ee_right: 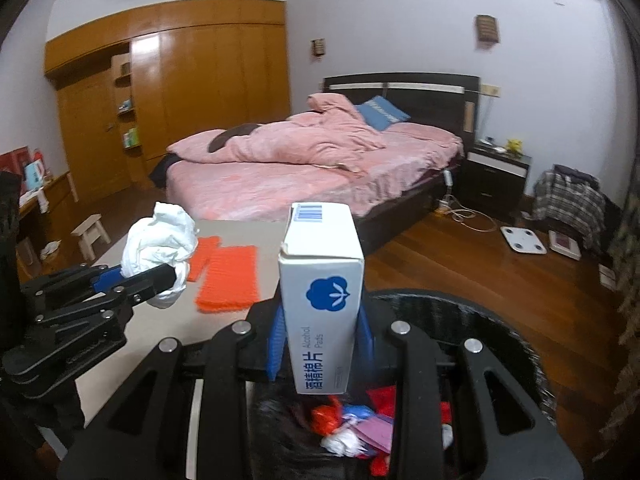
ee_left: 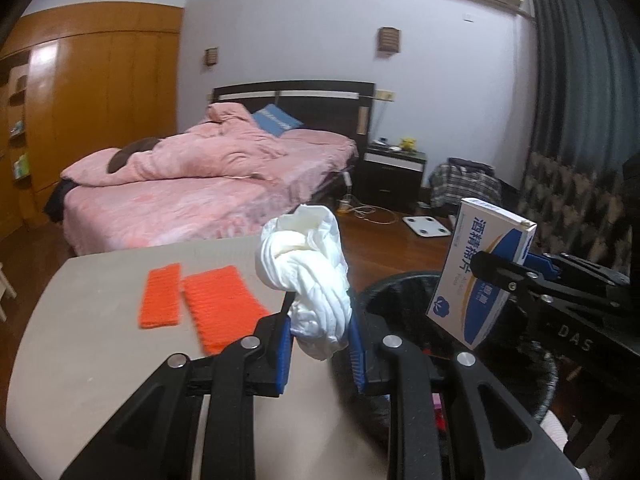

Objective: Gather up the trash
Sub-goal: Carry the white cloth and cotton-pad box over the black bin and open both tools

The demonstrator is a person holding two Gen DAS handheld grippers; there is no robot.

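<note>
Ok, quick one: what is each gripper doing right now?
Left gripper: closed on a crumpled white tissue wad.
Right gripper: closed on a white alcohol pads box, above the black trash bin.

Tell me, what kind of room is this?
It looks like a bedroom in a home: there is a bed with pink bedding, a big wooden wardrobe, and a nightstand beside the bed.

Bedroom setting: bed (ee_right: 320, 176) with rumpled pink quilt (ee_right: 304, 140) and blue pillow (ee_right: 380, 112); wooden wardrobe (ee_right: 192, 92) at left; dark nightstand (ee_right: 496, 180); white scale (ee_right: 523, 240) on wood floor; two orange cloths (ee_left: 200, 300) on the table (ee_left: 80, 340).
</note>
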